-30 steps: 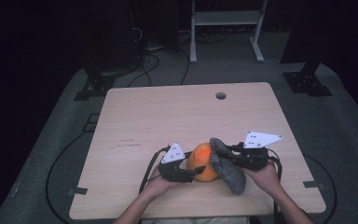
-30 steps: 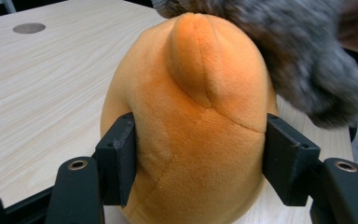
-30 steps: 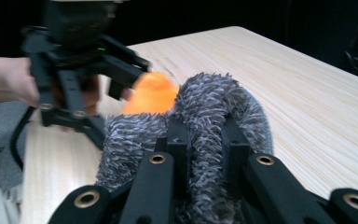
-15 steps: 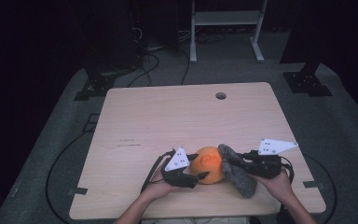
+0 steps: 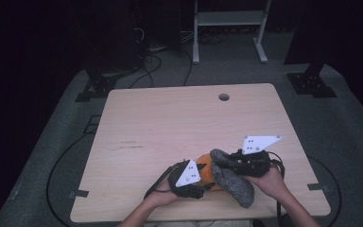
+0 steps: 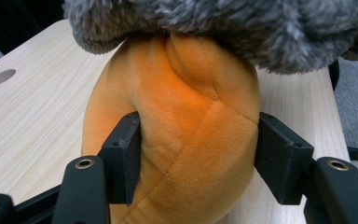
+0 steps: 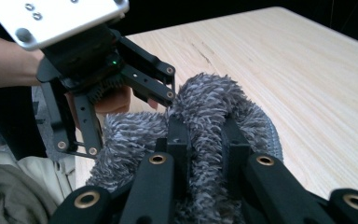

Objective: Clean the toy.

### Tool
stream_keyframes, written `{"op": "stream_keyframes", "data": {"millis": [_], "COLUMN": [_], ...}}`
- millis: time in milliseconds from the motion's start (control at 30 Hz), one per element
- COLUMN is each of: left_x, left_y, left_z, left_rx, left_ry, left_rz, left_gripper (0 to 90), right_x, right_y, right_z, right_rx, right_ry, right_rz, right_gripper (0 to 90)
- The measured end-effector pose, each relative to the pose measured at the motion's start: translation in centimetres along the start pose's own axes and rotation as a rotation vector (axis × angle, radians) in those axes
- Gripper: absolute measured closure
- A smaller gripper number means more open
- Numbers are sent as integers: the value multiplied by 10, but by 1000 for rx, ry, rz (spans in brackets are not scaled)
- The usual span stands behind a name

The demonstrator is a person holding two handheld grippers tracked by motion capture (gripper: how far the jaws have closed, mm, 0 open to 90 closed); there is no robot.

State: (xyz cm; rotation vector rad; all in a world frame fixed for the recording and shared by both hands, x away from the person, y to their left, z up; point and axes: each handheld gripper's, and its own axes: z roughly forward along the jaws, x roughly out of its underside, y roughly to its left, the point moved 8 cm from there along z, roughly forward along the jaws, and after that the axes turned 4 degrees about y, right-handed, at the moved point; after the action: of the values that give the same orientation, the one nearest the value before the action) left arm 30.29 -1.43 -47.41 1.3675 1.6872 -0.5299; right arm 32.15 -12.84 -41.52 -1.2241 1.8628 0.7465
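1. Jaws of your left gripper (image 6: 196,163) have just been closing and are pressing both sides of the orange plush (image 6: 182,140).
2. Your right gripper (image 7: 205,135) is pinching a fold of the grey fuzzy cloth (image 7: 205,102).
3. Cloth is draping over the plush, probably touching it, near the table's (image 5: 170,123) front edge.

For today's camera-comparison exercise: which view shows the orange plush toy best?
The left gripper view: the orange plush toy sits large between the left gripper pads, seams visible. The high view shows a small orange patch beside the grey fuzzy sock. In the right gripper view, sock covers it.
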Motion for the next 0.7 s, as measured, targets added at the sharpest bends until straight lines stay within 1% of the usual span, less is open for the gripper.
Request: {"op": "stream_keyframes", "data": {"millis": [33,67,100,133,167,200,233,267,300,367,433,500,533,567,600,633,700], "left_x": [0,-1,-1,-1,0,1,1,1,0,0,1,2,1,0,-1,-2,-6], "left_y": [2,5,8,10,9,7,7,6,7,7,8,9,10,10,10,10,11], "left_z": [-1,-1,0,3,5,6,6,5,6,6,5,4,4,5,6,6,6], "left_rx": [8,3,-2,0,12,16,16,12,13,16,15,14,14,13,11,2,-20], "left_ry": [4,3,4,16,21,18,18,6,-4,-12,-18,-22,-28,-30,-31,-32,-39], "left_rz": [12,-8,-36,-54,-55,-43,-43,-35,-50,-53,-54,-58,-65,-70,-67,-64,-61], "left_gripper": [350,297,223,153,121,138,212,269,307,334,342,352,354,359,364,368,382], "right_x": [1,2,3,3,4,5,6,7,8,14,25,40,47,53,57,58,52], "right_y": [1,4,7,9,11,12,10,7,2,-12,-27,-41,-46,-49,-48,-46,-39], "right_z": [0,1,1,2,2,2,2,1,-2,-9,-18,-28,-31,-34,-36,-37,-38], "right_rx": [-13,-36,-45,-58,-80,-89,-88,-84,-74,-31,9,56,63,64,63,65,60], "right_ry": [1,6,12,12,13,21,25,20,14,8,-7,-5,-12,-15,-19,-20,-30], "right_rz": [8,12,6,3,6,6,10,19,29,48,101,145,174,193,203,201,175], "right_gripper": [776,776,776,776,776,776,776,776,776,777,777,778,778,778,779,779,779]}}
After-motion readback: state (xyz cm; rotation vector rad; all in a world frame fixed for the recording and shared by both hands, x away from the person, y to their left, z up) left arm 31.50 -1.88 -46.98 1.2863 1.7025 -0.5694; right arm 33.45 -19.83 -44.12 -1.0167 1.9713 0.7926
